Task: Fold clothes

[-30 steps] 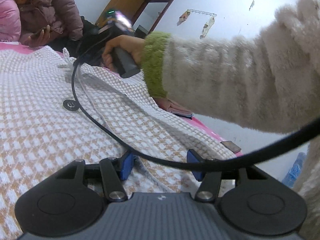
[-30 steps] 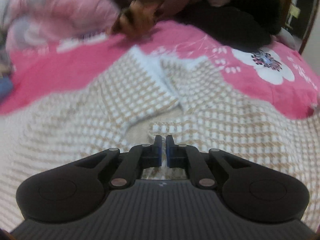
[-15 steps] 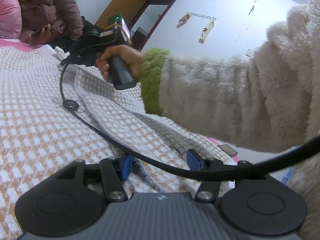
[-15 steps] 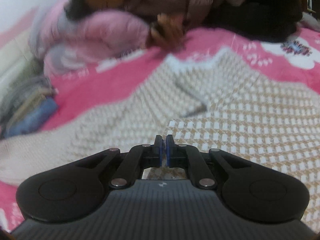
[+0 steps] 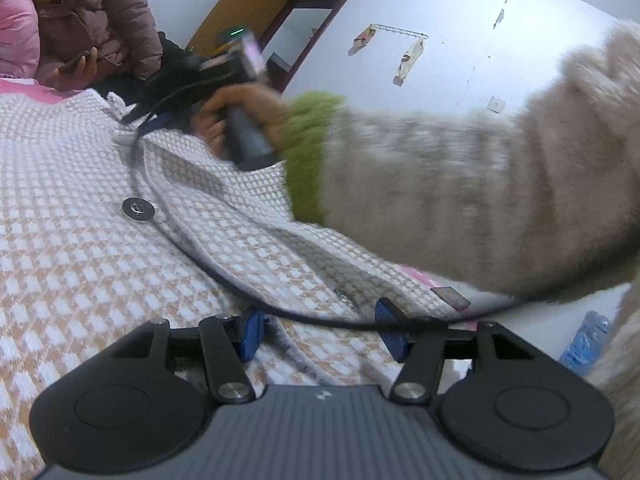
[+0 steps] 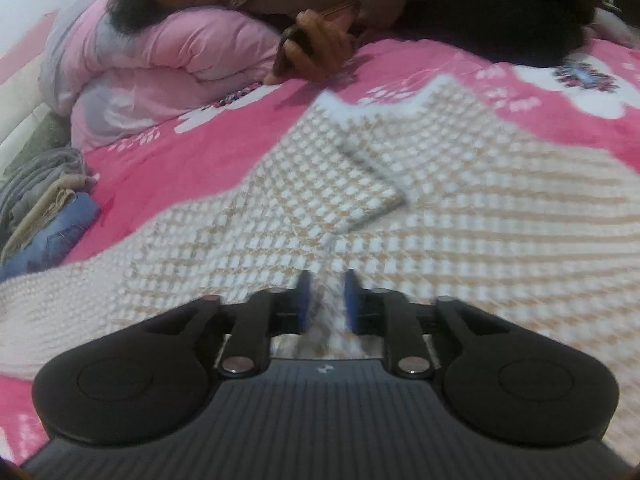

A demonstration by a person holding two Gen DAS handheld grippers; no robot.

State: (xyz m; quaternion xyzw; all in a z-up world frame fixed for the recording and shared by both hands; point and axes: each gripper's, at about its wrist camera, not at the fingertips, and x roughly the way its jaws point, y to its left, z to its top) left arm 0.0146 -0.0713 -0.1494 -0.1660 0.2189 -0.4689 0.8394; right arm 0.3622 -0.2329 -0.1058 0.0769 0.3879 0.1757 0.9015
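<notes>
Left wrist view: the left tongs (image 5: 318, 330) stand spread wide, blue pads well apart, low over the beige-and-white checked knit cardigan (image 5: 80, 264) that lies across the pink floral bed cover (image 5: 24, 90). A grey-trimmed front edge of the cardigan runs between the pads, as it did a second ago, and nothing is gripped. A black cable (image 5: 224, 276) trails over the cloth past a round dark button (image 5: 138, 209). The person's right hand (image 5: 240, 120), in a fuzzy cream sleeve with a green cuff (image 5: 310, 156), holds the handle of the other tool at the cardigan's far edge; compared with half a second ago it sits lower and closer to the fabric, and is blurred. A seated onlooker in a brown padded jacket (image 5: 100, 20) is at the far side of the bed.

Right wrist view: the right tongs (image 6: 324, 300) are now released, a clear gap between the blue pads, where half a second ago they were pressed together. A fold of the checked cardigan rises in that gap; whether the pads touch it cannot be told. Beyond lies the cardigan's folded-over panel with its grey trim (image 6: 372, 188), flatter than before. A pale pink quilt (image 6: 168, 64) is bunched at the far left, and a stack of folded grey and blue clothes (image 6: 44, 216) sits at the left edge.
</notes>
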